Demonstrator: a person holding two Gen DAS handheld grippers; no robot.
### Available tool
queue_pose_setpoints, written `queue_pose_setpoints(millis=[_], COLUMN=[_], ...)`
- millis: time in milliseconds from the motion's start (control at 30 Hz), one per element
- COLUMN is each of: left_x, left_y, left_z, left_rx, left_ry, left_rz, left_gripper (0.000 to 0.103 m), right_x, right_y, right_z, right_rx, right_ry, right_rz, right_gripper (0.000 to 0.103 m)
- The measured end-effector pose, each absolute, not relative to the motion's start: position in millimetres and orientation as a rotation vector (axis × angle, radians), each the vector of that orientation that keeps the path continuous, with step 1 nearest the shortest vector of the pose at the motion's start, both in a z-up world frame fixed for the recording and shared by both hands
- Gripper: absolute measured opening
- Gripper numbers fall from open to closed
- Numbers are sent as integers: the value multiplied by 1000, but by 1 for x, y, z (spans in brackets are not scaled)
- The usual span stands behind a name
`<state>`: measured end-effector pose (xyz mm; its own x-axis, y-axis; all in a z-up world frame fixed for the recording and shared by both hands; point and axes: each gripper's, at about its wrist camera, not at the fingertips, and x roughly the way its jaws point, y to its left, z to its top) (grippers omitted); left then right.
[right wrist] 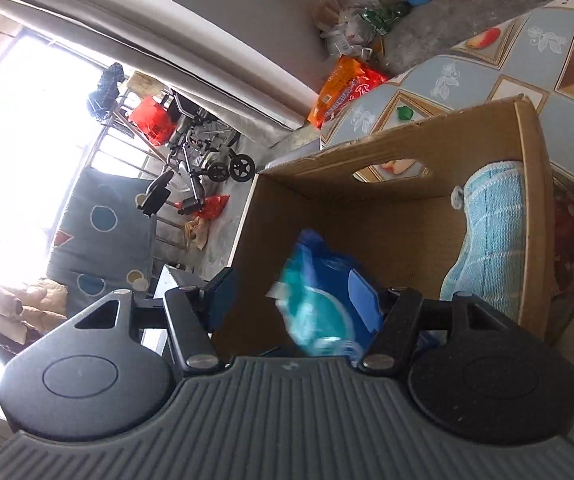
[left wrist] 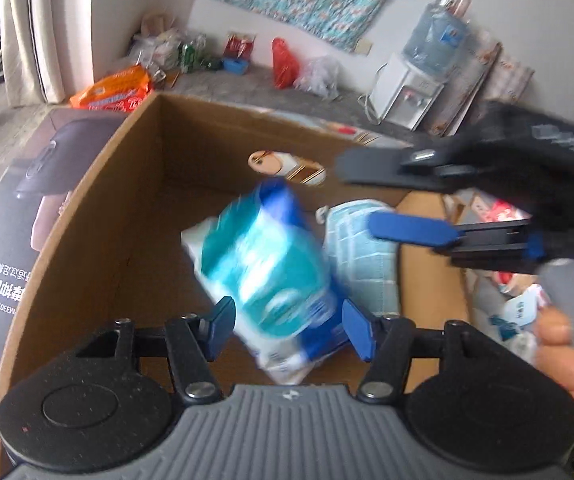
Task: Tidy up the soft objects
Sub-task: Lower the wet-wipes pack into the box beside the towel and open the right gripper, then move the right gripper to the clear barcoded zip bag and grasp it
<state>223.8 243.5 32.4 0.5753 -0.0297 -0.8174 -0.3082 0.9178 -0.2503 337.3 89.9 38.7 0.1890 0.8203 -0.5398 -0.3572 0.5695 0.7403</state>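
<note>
left gripper (left wrist: 285, 326) sat over the open cardboard box (left wrist: 99, 216), fingers part-spread with the teal and blue tissue pack (left wrist: 267, 276) between them; pack was blurred, so cannot tell if the pads actually pressed it or it hung loose. pack was tilted, white end low near the box's near edge, blue end up toward the box middle. a folded light-blue towel (left wrist: 361, 256) lay inside the box against its right wall, just beside the pack, white loop at its top end. right gripper (left wrist: 371, 196) reached in from the right over the box's right rim, one black finger above, one blue finger below, gap between them with nothing in it, the blue one over the towel. a hand (left wrist: 571, 364) gripped its grey handle at the right edge. in the right wrist view the right gripper (right wrist: 295, 300) had its fingers fairly wide, the pack (right wrist: 319, 300) showing by its right finger, contact unclear; towel (right wrist: 491, 240) stood along the box's (right wrist: 407, 140) right wall. the box rested on a patterned tablecloth (right wrist: 467, 76); orange bag (left wrist: 113, 90) lay on the floor beyond the box's far left corner
</note>
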Motion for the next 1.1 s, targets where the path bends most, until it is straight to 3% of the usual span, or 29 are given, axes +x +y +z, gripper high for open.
queue_pose_setpoints(millis=[133,333,467,600,1100], left_x=[234,248,263,278,293], left_y=[262,269,269,271,255], left_z=[17,8,0,-10,-13], left_rx=[-428,-455,-457,-466,-364], left_ry=[1004,1037,1057,1073,1029], left_rz=[183,222,267,309,219], left_gripper=[60,69,69,61,62], right_x=[339,332,332,336,345], right_y=[67,33,19,11,-8], right_z=[56,73,72,62,36], right_rx=[490,477,471,476,508], right_ry=[1004,920,901,917,947], right_rz=[914,965,978,993,964], right_gripper=[62,62,62,62,63])
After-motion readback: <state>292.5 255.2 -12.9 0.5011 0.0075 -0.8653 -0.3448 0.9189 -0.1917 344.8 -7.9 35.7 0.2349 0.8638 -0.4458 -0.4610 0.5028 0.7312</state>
